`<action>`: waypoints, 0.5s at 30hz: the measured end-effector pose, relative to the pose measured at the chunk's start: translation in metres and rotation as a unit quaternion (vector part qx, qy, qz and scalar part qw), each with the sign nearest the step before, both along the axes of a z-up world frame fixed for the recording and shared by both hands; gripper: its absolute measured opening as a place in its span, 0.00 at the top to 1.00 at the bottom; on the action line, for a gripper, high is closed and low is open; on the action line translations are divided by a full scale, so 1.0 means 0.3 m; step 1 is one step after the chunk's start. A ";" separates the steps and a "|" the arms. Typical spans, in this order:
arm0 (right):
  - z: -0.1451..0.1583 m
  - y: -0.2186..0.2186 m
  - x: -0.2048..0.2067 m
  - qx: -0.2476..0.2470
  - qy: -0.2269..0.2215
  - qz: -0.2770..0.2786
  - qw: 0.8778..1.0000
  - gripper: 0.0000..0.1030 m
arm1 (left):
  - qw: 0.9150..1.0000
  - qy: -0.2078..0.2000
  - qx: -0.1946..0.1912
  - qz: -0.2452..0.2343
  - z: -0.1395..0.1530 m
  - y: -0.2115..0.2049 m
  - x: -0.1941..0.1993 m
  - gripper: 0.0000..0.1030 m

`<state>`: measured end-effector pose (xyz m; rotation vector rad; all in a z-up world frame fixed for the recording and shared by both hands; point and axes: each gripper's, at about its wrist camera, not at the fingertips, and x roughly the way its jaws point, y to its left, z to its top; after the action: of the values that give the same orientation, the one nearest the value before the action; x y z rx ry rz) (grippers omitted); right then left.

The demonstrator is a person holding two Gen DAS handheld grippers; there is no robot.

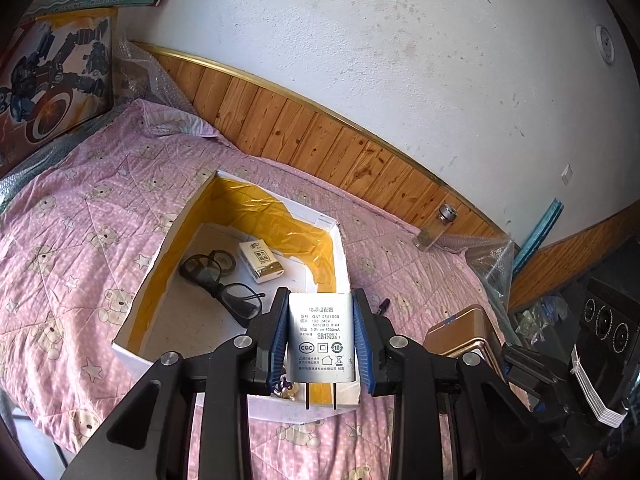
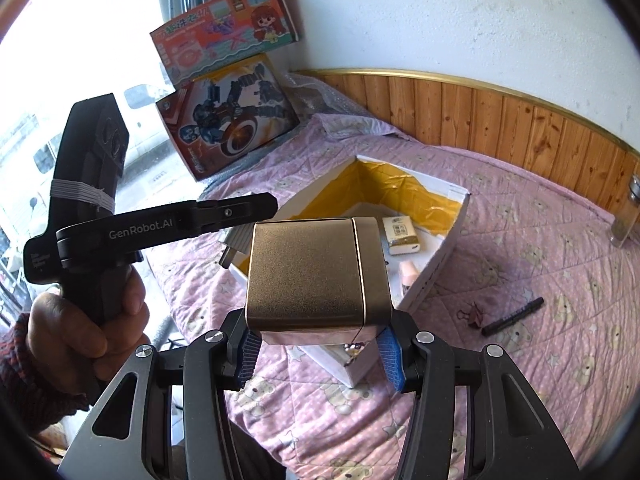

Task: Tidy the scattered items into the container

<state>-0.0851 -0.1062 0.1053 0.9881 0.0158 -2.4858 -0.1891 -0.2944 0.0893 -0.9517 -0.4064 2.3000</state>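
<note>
Your left gripper [image 1: 321,338] has its jaws closed on a grey power adapter [image 1: 321,340], prongs pointing down, held above the near edge of the white box [image 1: 136,354]. Ahead of those jaws, inside the box, lie black glasses [image 1: 218,280] and a small white pack [image 1: 260,262]. Your right gripper [image 2: 318,354] has its jaws clamped on the base of a gold tin [image 2: 312,276], held above the box's near corner. Right of those jaws, a binder clip [image 2: 474,314] and a black pen [image 2: 512,317] lie on the pink bed cover [image 2: 540,380].
</note>
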 end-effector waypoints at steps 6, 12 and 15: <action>-0.009 -0.053 -0.069 0.005 -0.001 0.017 1.000 0.49 | 1.000 -0.016 -0.004 0.006 -0.017 -0.024 -0.072 0.70; -0.042 -0.097 -0.155 0.011 -0.020 0.035 0.999 0.49 | 1.000 -0.025 -0.013 0.009 -0.032 -0.038 -0.151 0.70; -0.069 -0.119 -0.205 0.017 -0.040 0.042 0.998 0.49 | 0.999 -0.034 -0.024 0.005 -0.048 -0.039 -0.194 0.70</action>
<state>-0.1466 -0.1420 0.0847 1.0794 0.0730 -2.3754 -0.2473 -0.3059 0.0747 -1.0560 -0.3864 2.3015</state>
